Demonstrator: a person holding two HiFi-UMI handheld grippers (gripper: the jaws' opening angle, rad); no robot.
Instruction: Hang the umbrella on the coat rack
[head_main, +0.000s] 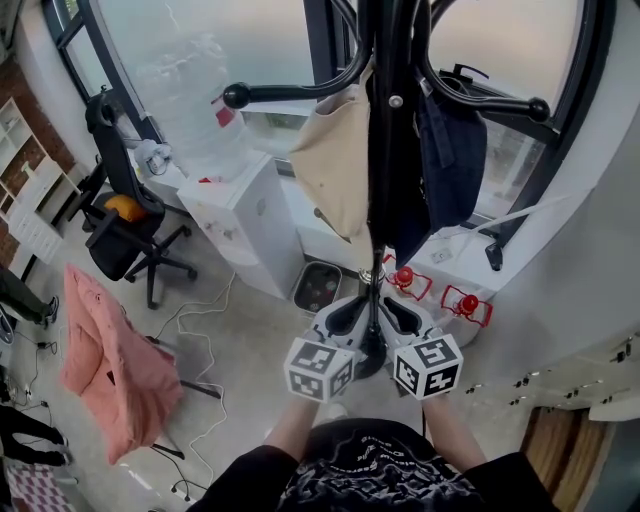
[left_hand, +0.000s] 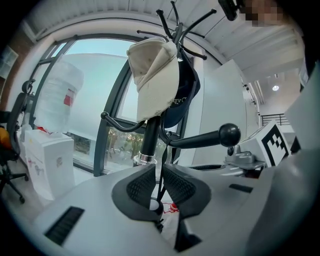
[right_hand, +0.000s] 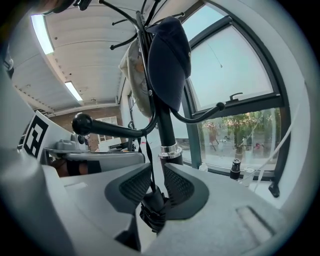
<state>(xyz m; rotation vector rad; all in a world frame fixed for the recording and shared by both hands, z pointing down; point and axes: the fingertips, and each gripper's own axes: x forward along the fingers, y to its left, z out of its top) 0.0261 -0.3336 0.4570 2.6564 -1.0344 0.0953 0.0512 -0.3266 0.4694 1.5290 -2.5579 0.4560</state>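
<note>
The black coat rack (head_main: 378, 150) stands straight ahead with a beige cap (head_main: 335, 165) and a navy cap (head_main: 450, 150) on its hooks. A black folded umbrella (right_hand: 152, 202) hangs by its thin strap (right_hand: 148, 162) from the rack's knob-ended hook arm (right_hand: 82, 123). My right gripper (right_hand: 157, 172) is open, its pads a little apart, with the strap and the umbrella's top between them. My left gripper (left_hand: 159, 172) is close beside it at the pole, also slightly open, with a thin black cord (left_hand: 160, 187) running through its gap. Both grippers (head_main: 350, 318) (head_main: 400, 315) flank the pole low down.
A white water dispenser (head_main: 245, 215) stands left of the rack by the window. Further left are a black office chair (head_main: 125, 215) and a pink garment (head_main: 110, 360) on a stand. A dark tray (head_main: 320, 287) and red objects (head_main: 465, 303) lie on the floor by the rack.
</note>
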